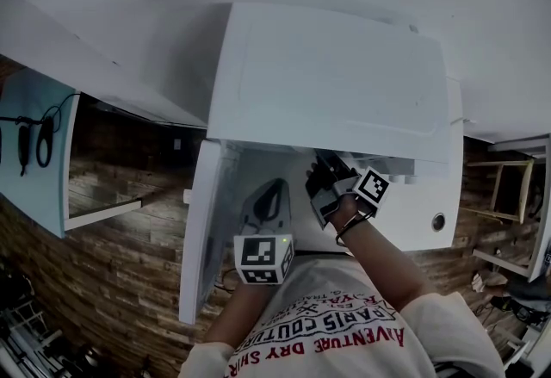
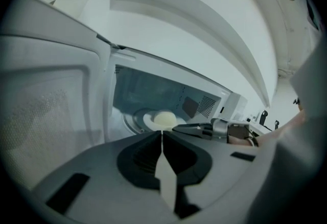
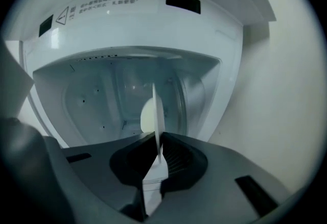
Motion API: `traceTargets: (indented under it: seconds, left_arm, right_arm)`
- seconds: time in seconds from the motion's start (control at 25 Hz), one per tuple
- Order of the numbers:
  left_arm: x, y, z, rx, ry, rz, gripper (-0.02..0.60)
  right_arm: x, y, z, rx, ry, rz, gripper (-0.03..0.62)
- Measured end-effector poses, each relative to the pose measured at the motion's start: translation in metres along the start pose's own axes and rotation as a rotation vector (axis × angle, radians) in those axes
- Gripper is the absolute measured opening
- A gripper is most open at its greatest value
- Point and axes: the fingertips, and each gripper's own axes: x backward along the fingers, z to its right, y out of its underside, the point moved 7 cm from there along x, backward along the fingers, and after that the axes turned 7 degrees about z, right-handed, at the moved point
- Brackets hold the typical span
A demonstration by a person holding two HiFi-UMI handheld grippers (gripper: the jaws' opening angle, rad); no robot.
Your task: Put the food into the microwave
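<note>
The food (image 2: 164,118) sits on a plate (image 2: 148,122) inside the microwave (image 1: 344,83). The right gripper (image 3: 157,141) pinches the plate's rim; best keep it level, settle it flat, then let go. The left gripper (image 2: 162,135) is clenched and empty.

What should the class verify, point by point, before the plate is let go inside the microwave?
1. Microwave door swung fully open: ok.
2. Plate inside the microwave cavity: ok.
3. Food sitting on the plate: ok.
4. Right hand-held gripper shut on the plate's rim: ok.
5. Plate resting flat on the turntable: cannot tell.
6. Left hand-held gripper shut, empty, outside the cavity: ok.
</note>
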Motion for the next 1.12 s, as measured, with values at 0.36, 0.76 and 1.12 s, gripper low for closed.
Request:
traceTargets:
  seconds: [0.36,0.76,1.12]
  left_arm:
    - [-0.003,0.004,-0.006,0.011,-0.011,-0.017,0.014]
    - [0.0,0.003,-0.006,0.01,0.0,-0.021,0.014]
    - [0.002,0.002,-0.005,0.007,0.029,-0.013,0.014]
  right_arm:
    - [-0.012,-0.003,0.001,0.01,0.034,0.029,0.037]
    - [-0.019,0.009,-0.018,0.297,0.078,-0.023,0.083]
    - [-0.024,0.023,-0.035,0.719,0.074,-0.307,0.239]
